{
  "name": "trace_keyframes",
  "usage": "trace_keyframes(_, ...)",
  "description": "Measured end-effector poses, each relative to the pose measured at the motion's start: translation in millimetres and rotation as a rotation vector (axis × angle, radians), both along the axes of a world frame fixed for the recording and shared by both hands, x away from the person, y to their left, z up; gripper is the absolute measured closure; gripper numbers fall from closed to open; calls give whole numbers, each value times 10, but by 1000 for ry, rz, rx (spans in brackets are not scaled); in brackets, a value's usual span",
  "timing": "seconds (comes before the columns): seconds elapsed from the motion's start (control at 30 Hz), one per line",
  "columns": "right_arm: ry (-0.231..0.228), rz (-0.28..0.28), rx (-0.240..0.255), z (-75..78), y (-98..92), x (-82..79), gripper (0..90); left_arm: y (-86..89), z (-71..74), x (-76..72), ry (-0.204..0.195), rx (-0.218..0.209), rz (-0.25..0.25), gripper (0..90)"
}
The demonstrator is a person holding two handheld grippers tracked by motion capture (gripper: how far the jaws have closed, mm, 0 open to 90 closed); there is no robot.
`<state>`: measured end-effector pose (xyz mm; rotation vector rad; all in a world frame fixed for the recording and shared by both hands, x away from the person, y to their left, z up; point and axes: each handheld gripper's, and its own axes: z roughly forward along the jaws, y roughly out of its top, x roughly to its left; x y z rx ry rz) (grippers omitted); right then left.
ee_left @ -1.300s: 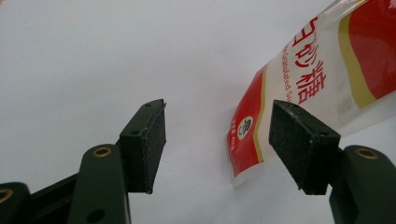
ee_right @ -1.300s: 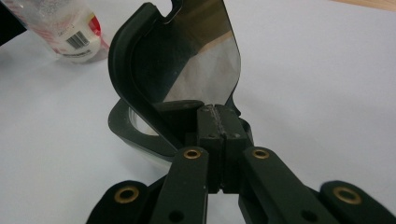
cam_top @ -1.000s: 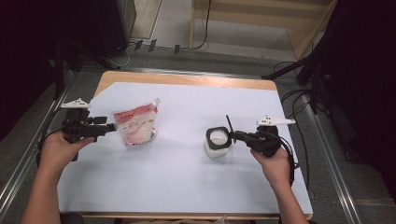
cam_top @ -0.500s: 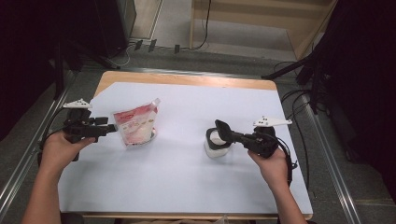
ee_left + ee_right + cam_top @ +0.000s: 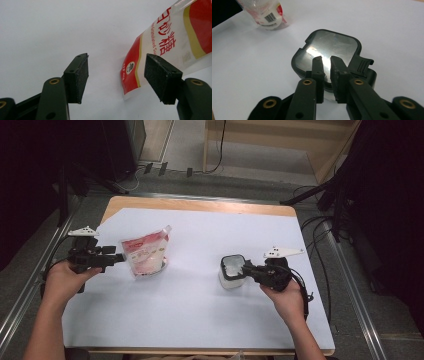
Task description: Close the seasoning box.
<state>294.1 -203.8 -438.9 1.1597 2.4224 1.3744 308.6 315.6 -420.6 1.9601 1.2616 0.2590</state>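
at the table's left, the left gripper [image 5: 117,259] is held level with its jaws standing apart, one pad against the near edge of the red-and-white sugar pouch [image 5: 146,256] standing on the white sheet [image 5: 190,310], nothing pinched. to the right, the right gripper [image 5: 326,65] hovers over the black-lidded container [image 5: 232,272], its jaws just easing open a sliver with nothing between them.

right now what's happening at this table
A person works two hand-held tools over a white sheet. The left tool is open beside the lower corner of a red and white sugar pouch, not pressing it. The right tool sits over the closed black-rimmed lid of a small container; its jaws have just been opening slightly, a narrow gap with nothing gripped.
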Motion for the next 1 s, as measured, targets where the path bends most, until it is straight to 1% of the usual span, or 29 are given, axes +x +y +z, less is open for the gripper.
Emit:
trace_keyframes(0.03,0,0,0,0,0,0,800,0,0,0,0,1,-1,370)
trace_keyframes(0.13,-11,4,2,10,2,-15,735,-3,-1,-6,3,0,4,370)
trace_keyframes(0.17,-11,4,2,10,2,-15,735,-1,-1,-6,1,0,2,370)
trace_keyframes(0.2,-13,1,2,9,-6,-16,714,0,0,-6,4,-1,2,370)
trace_keyframes(0.27,-21,-14,10,2,-47,-6,666,3,0,-7,3,-2,2,370)
trace_keyframes(0.3,-21,-14,10,2,-47,-6,666,5,-1,-5,1,-2,2,370)
trace_keyframes(0.33,-30,-28,10,-1,-83,-1,627,6,-3,-4,2,-2,1,369)
trace_keyframes(0.37,-30,-28,10,-1,-83,-1,627,6,-3,-4,2,-2,1,370)
trace_keyframes(0.4,-37,-44,8,-6,-126,8,601,8,-6,-3,2,2,3,370)
trace_keyframes(0.43,-37,-44,8,-6,-126,8,601,8,-6,-3,2,2,3,370)
trace_keyframes(0.47,-36,-48,13,-7,-146,8,588,9,-7,-3,4,3,2,370)
trace_keyframes(0.53,-47,-62,13,-7,-210,15,546,8,-9,-2,6,4,4,369)
trace_keyframes(0.57,-47,-62,13,-7,-210,15,546,8,-9,-2,6,4,4,369)
trace_keyframes(0.6,-58,-79,17,-11,-254,19,522,6,-13,-1,7,1,1,370)
trace_keyframes(0.67,-63,-80,20,-14,-277,21,518,4,-14,0,7,4,0,369)
trace_keyframes(0.73,-69,-101,22,-21,-343,26,505,-3,-17,-2,12,3,1,369)
trace_keyframes(0.83,-77,-108,17,-31,-387,33,492,-5,-21,-1,11,6,1,369)
trace_keyframes(0.87,-101,-112,13,-49,-430,35,482,-3,-22,1,12,8,-1,369)
trace_keyframes(0.9,-101,-112,13,-49,-430,35,482,-2,-25,3,11,8,1,369)
trace_keyframes(0.93,-113,-109,10,-61,-452,40,477,-1,-30,6,14,7,2,369)
trace_keyframes(1.0,-107,-121,6,-81,-482,47,469,-4,-36,5,17,7,1,369)
